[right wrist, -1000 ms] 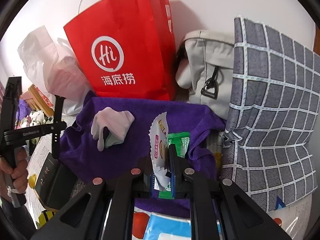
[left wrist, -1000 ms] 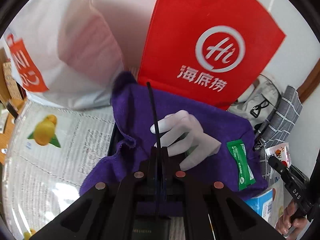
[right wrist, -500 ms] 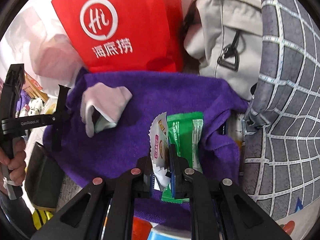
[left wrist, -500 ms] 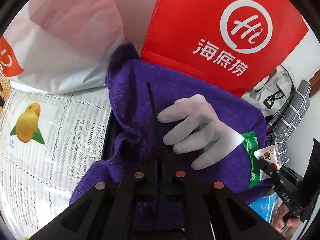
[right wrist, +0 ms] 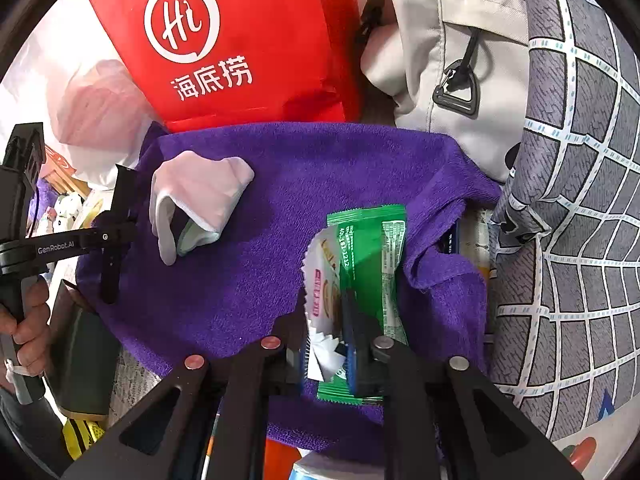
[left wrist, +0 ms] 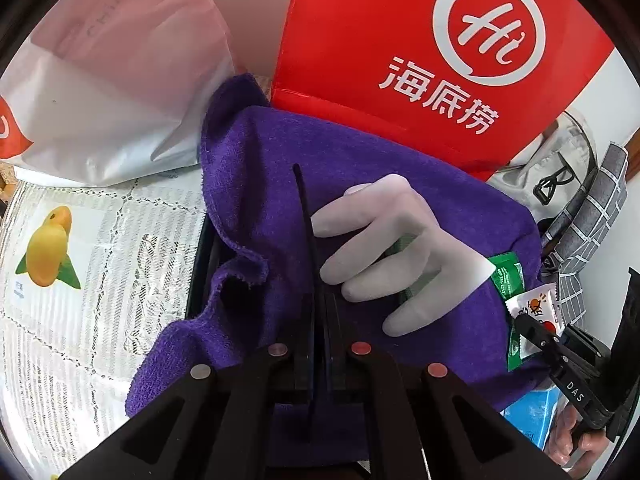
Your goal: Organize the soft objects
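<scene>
A purple towel lies spread over a dark box. On it rests a white glove. My left gripper is shut with nothing in it, pointing down at the towel just left of the glove's fingers. My right gripper has a white snack packet standing upright between its jaws, which are opening. Directly under it a green packet lies flat on the towel's right part.
A red paper bag stands behind the towel, with a white plastic bag to its left. A beige bag and grey checked cloth crowd the right. A lace tablecloth with a mango print lies left.
Both grippers have sunk toward the towel, so glove and packets look larger. The right jaws stand slightly wider around the white packet, which now hangs low over the green one.
</scene>
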Demonstrator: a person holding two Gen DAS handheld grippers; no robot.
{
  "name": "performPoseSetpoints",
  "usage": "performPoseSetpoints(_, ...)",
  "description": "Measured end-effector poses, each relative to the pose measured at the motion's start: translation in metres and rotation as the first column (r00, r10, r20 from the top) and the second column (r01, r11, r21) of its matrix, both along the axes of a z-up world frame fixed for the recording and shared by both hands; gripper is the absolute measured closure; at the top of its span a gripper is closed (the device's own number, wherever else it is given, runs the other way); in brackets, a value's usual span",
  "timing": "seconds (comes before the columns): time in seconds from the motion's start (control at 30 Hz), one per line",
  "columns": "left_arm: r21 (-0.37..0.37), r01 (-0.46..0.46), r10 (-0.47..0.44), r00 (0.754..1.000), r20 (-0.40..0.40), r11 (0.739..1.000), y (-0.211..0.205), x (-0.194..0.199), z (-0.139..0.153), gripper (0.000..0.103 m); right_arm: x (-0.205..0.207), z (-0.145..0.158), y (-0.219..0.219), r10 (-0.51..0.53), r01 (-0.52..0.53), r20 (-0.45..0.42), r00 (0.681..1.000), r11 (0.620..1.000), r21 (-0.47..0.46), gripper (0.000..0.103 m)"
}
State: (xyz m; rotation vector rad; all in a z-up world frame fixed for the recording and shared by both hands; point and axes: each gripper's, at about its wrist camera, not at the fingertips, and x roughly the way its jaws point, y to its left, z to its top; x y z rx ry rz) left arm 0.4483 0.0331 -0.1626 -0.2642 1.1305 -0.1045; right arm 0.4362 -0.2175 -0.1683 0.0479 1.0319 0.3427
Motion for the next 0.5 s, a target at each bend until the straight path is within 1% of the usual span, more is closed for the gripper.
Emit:
performPoseSetpoints(0.03,-0.002,0.0,0.0,1.0,-0.001,1.0,0.002,0.0,0.0,0.099,0.0,0.0,0.0,0.003,-0.003,0.001,1.0,1.0,0.005,0.087)
performPoseSetpoints(0.07,-0.003,-0.001,0.001,1.0,-0.002,1.0,0.002,0.001,0.0,0.099,0.0,0.0,0.0,0.005,-0.005,0.002,1.0,1.0,0.009,0.085)
performPoseSetpoints(0.13,-0.003,-0.007,0.007,1.0,0.001,1.0,0.004,0.001,0.002,0.092,0.0,0.001,-0.002,0.007,-0.007,0.003,1.0,1.0,0.021,0.069)
performPoseSetpoints(0.2,0.0,-0.01,0.01,1.0,0.016,1.0,0.003,0.001,0.006,0.072,-0.002,0.004,-0.004,0.003,-0.004,0.014,1.0,1.0,0.03,0.059)
performPoseSetpoints(0.3,0.048,-0.009,0.007,0.999,0.049,0.999,0.004,-0.004,0.015,0.06,-0.005,0.011,-0.009,-0.012,0.011,0.046,0.999,0.999,0.04,0.054)
performPoseSetpoints(0.4,0.07,-0.017,0.012,0.998,0.069,0.997,0.003,-0.007,0.025,0.058,-0.01,0.019,-0.012,-0.029,0.027,0.076,0.997,0.999,0.026,0.053)
performPoseSetpoints(0.5,0.071,-0.02,0.014,0.996,0.086,0.997,0.004,-0.011,0.035,0.058,-0.02,0.031,-0.014,-0.044,0.043,0.113,0.993,0.999,0.008,0.052)
